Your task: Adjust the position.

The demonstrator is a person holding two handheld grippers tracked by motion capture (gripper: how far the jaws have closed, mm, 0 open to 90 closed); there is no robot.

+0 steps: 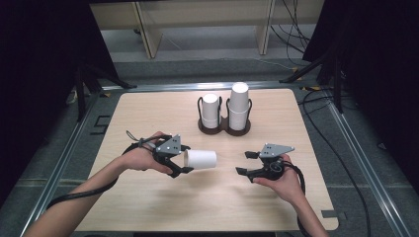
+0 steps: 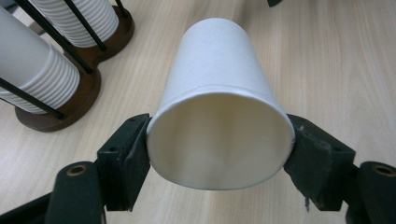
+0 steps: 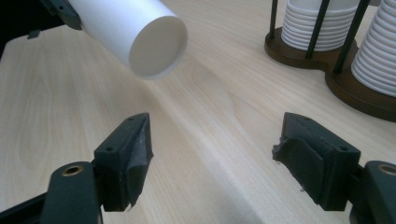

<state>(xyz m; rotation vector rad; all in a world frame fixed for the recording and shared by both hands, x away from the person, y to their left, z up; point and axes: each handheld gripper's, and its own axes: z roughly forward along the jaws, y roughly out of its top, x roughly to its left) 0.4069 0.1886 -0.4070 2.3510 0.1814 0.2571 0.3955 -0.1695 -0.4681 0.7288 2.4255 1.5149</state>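
Note:
A white paper cup (image 1: 200,159) lies on its side in the air just above the table, held at its open rim by my left gripper (image 1: 179,159). In the left gripper view the cup (image 2: 219,116) sits squeezed between both black pads (image 2: 135,154), mouth toward the camera. My right gripper (image 1: 245,163) stands open a short way to the cup's right, its jaws wide apart and nothing between them. In the right gripper view the cup's closed bottom (image 3: 156,44) faces me from the upper left.
A dark wooden two-post holder (image 1: 225,126) at the table's back centre carries two stacks of white cups, the right stack (image 1: 238,106) taller than the left (image 1: 210,111). Light wooden tabletop (image 1: 148,207). Cables lie on the floor to the right (image 1: 341,163).

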